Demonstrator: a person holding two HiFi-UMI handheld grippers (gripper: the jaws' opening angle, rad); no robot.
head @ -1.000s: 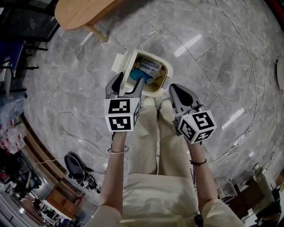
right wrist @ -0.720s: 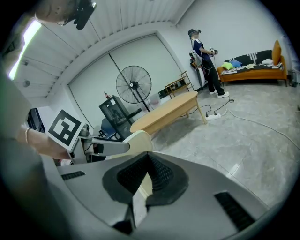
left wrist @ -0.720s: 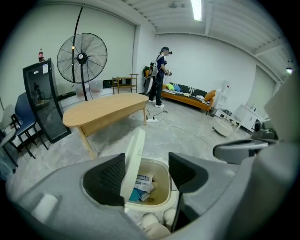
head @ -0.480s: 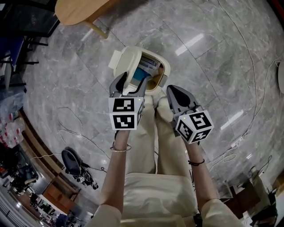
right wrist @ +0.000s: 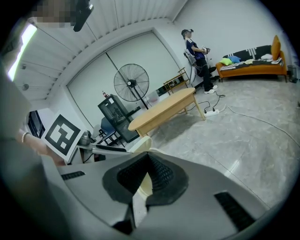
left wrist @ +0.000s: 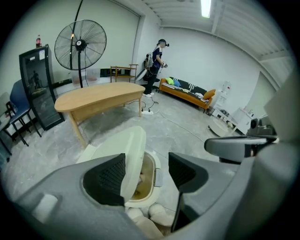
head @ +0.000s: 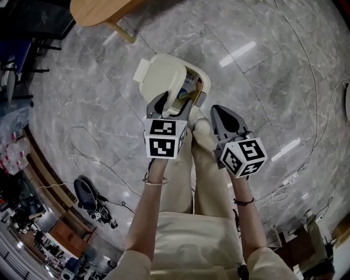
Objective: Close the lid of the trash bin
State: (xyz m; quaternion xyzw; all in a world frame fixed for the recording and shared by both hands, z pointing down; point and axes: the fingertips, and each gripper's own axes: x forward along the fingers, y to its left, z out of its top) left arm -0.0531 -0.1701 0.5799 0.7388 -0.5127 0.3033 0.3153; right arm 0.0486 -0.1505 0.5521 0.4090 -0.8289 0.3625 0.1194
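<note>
The cream trash bin [head: 198,92] stands on the marble floor just beyond the person's shoes. Its lid [head: 159,77] is tilted up on edge over the opening and covers most of it; a strip of rubbish still shows at the right. My left gripper [head: 173,105] is open at the lid's near edge. In the left gripper view the lid [left wrist: 133,152] stands between the jaws of my left gripper [left wrist: 146,172], against the left pad [left wrist: 108,178]. My right gripper [head: 220,113] is shut and holds nothing, to the right of the bin. The right gripper view shows the right gripper [right wrist: 146,177] with a slice of the lid [right wrist: 142,141] above it.
A wooden table [head: 101,12] stands beyond the bin, also in the left gripper view as the table [left wrist: 98,96]. Cables [head: 90,158] trail over the floor at left and right. A standing fan [left wrist: 79,44], an orange sofa [left wrist: 185,90] and a person [left wrist: 156,61] are far back.
The lid has swung from lying open at the left to tilting over the bin's opening. My left gripper has moved right and forward with it. The right gripper has barely moved.
</note>
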